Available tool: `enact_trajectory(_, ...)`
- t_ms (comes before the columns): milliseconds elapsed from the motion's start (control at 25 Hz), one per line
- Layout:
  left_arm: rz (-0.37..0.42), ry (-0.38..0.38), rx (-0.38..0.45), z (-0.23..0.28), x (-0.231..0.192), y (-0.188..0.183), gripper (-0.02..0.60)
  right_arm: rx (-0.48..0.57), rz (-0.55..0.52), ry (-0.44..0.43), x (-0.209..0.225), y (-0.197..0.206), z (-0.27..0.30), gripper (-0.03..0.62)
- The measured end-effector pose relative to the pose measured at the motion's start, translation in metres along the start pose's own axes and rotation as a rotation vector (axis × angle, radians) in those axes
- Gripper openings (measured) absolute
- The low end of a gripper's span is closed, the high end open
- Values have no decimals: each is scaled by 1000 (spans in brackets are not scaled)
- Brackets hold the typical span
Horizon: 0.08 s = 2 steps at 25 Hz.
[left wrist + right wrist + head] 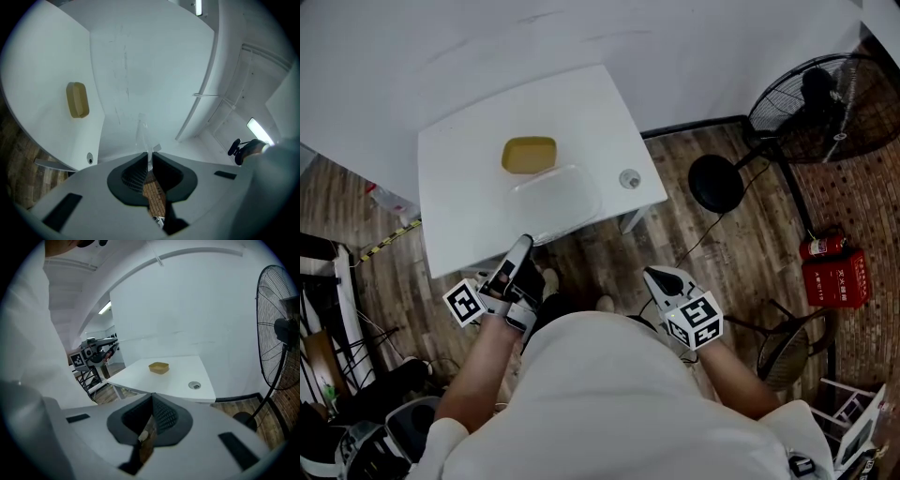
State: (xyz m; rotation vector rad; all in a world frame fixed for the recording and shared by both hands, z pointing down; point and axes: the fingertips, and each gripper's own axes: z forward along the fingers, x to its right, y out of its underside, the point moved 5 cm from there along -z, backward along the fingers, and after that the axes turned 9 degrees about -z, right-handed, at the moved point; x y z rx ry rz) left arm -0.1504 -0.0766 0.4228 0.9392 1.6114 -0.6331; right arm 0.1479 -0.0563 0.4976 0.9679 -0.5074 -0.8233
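White table [450, 187] sits upper centre of head view, w/ yellow dish [529, 155] and small round cap [629, 178]. L gripper [522, 244] at its near edge, jaws clamped on clear tray [555, 192] rim. R gripper [651, 274] lower right over floor [684, 239], jaws together, empty.

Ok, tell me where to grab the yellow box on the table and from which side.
Take the yellow box by its right-hand short wall, one jaw inside, one outside, coming down from above. It looks low, open-topped and flat on the table; the clear tray lies close before its near side, so that side seems crowded.
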Motion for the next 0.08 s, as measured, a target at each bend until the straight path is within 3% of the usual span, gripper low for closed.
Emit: enact_trajectory(80, 2, 0, 0, 4, -1, -5, 43, -1, -1, 1, 4, -3, 3, 6)
